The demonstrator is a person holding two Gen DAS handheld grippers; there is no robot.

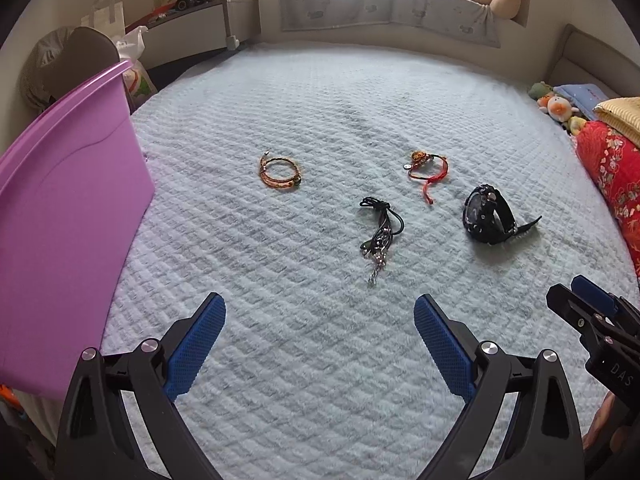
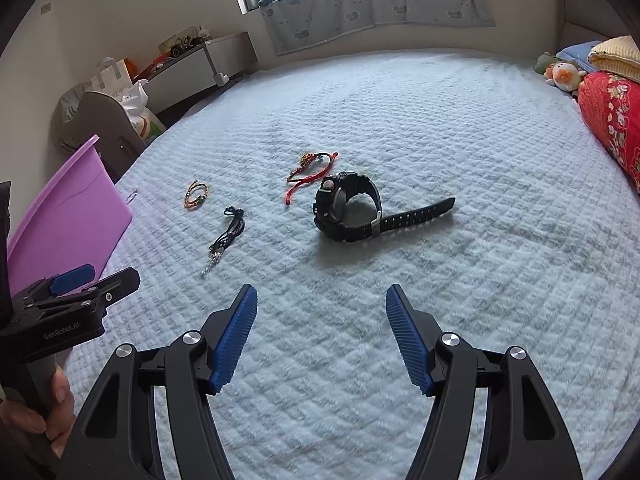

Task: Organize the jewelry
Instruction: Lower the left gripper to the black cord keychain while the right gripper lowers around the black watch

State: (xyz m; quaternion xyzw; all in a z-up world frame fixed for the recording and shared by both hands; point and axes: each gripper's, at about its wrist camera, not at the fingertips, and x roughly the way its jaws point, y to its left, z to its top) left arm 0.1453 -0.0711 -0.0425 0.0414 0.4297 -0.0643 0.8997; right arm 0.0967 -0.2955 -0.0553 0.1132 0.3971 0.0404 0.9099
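Note:
Several pieces of jewelry lie on the pale blue quilted bed cover [image 1: 320, 340]. An orange coiled bracelet [image 1: 279, 171] [image 2: 196, 195] is nearest the purple bin [image 1: 60, 240] [image 2: 68, 224]. A black cord necklace with a chain [image 1: 379, 232] [image 2: 226, 232] lies in the middle. A red string bracelet [image 1: 426, 168] [image 2: 310, 174] and a black wristwatch [image 1: 490, 216] [image 2: 348, 208] lie further right. My left gripper [image 1: 320, 312] is open and empty, short of the necklace. My right gripper [image 2: 322, 300] is open and empty, short of the watch.
The purple bin stands at the bed's left edge. A red floral pillow [image 1: 612, 176] [image 2: 612, 116], soft toys [image 1: 556, 106] and a yellow folded blanket [image 2: 616, 56] sit at the right. A hand [image 2: 44, 416] holds the left gripper's handle. A low shelf [image 1: 192, 28] stands beyond the bed.

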